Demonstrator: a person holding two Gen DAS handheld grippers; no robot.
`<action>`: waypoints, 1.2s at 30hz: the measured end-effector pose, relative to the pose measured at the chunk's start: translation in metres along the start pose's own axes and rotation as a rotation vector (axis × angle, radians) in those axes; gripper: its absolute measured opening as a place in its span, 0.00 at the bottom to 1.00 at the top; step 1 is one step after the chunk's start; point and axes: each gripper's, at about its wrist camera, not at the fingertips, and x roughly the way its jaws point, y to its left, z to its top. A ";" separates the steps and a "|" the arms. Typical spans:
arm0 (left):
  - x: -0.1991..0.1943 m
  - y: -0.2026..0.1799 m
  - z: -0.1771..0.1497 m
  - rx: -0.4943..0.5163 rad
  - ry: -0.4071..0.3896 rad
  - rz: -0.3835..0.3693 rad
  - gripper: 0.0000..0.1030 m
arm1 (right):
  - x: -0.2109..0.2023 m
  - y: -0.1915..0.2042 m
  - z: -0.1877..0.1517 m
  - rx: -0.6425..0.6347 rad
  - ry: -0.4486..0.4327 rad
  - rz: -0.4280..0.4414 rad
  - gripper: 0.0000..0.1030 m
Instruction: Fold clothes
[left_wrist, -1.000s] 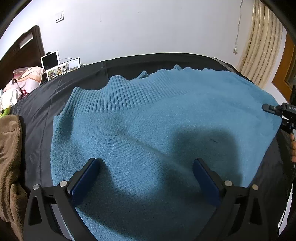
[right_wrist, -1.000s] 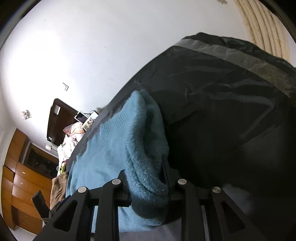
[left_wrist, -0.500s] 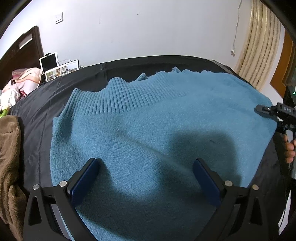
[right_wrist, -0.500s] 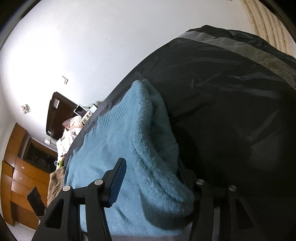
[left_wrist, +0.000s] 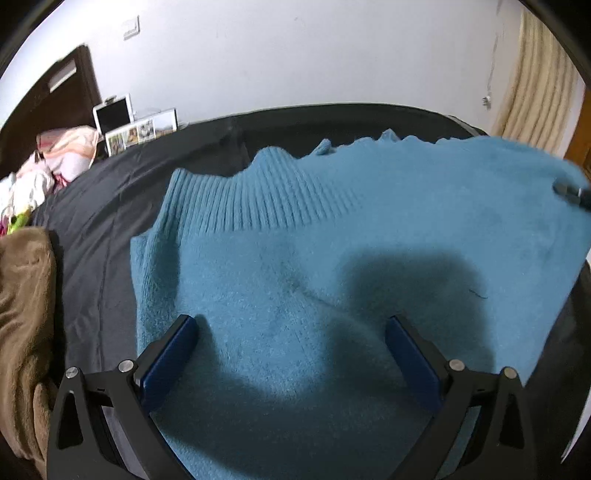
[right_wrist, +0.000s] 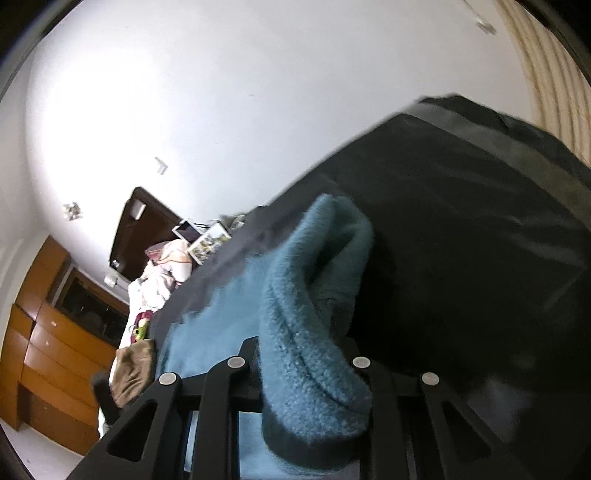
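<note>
A blue knit sweater (left_wrist: 332, 236) lies spread on the black bed cover (left_wrist: 103, 206), its ribbed band toward the wall. My left gripper (left_wrist: 290, 325) is open and low over the sweater's near part, with a blue pad on each side and only flat knit between them. My right gripper (right_wrist: 306, 369) is shut on a thick folded edge of the sweater (right_wrist: 310, 332), which bulges up between its fingers. In the left wrist view, the right gripper (left_wrist: 570, 192) shows blurred at the sweater's far right edge.
A brown blanket (left_wrist: 22, 295) is heaped at the left of the bed. Pink and white clothes (left_wrist: 55, 162), a tablet (left_wrist: 114, 114) and a photo frame stand by the dark headboard. Curtains (left_wrist: 535, 74) hang at the right. Wooden cabinets (right_wrist: 55, 350) line the far side.
My right gripper's fingers stood apart half a second ago and are shut on the sweater's edge again. The sweater's right side has risen and shifted. The left gripper stays open.
</note>
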 end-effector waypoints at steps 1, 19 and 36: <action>0.002 0.000 -0.001 0.005 0.007 0.004 0.99 | -0.001 0.008 0.002 -0.008 0.000 0.007 0.23; -0.060 0.103 -0.001 -0.316 -0.076 -0.287 0.99 | 0.044 0.198 -0.020 -0.262 0.039 0.116 0.23; -0.035 0.131 -0.013 -0.487 0.007 -0.586 0.99 | 0.116 0.273 -0.201 -0.880 0.080 -0.073 0.23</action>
